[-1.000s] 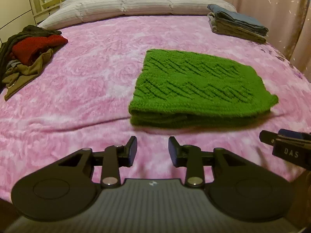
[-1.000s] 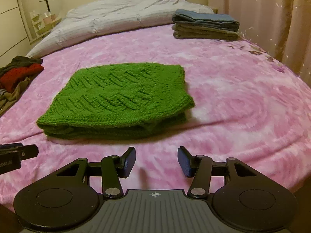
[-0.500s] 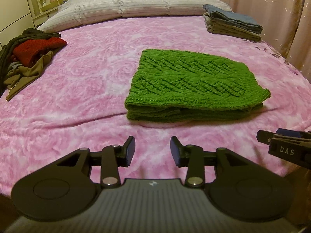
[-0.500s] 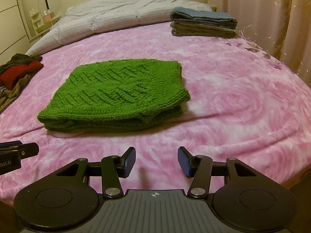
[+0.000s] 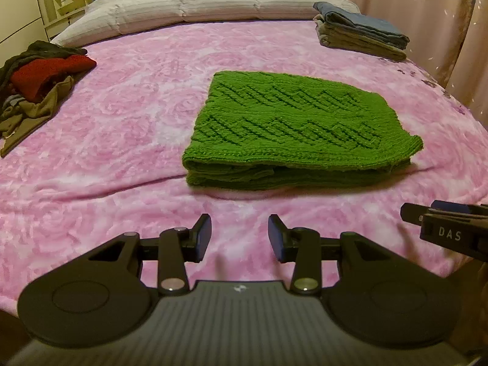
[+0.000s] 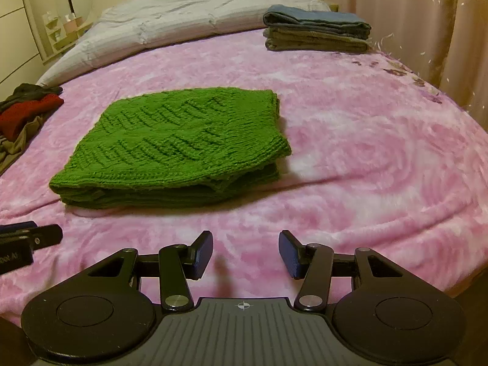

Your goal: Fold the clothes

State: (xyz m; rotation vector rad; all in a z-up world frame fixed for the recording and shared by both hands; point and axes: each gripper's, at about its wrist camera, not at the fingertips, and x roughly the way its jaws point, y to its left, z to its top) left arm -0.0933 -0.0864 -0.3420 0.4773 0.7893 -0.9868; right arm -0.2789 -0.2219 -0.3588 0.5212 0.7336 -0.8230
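A: What has changed in the last second?

B: Both claws, left claw [image 5: 239, 233] and right claw [image 6: 245, 253], have been drawn slightly back, jaws apart and empty. The green knit [image 5: 292, 128] is left folded on the bed [image 5: 122, 116].

A: Meaning?

B: That piece appears done; the unfolded pile [image 5: 36, 82] remains.

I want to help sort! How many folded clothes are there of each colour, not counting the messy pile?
Green: 1, the sweater
Blue: 1, top of the stack
Grey-brown: 1, under the blue
Total: 3
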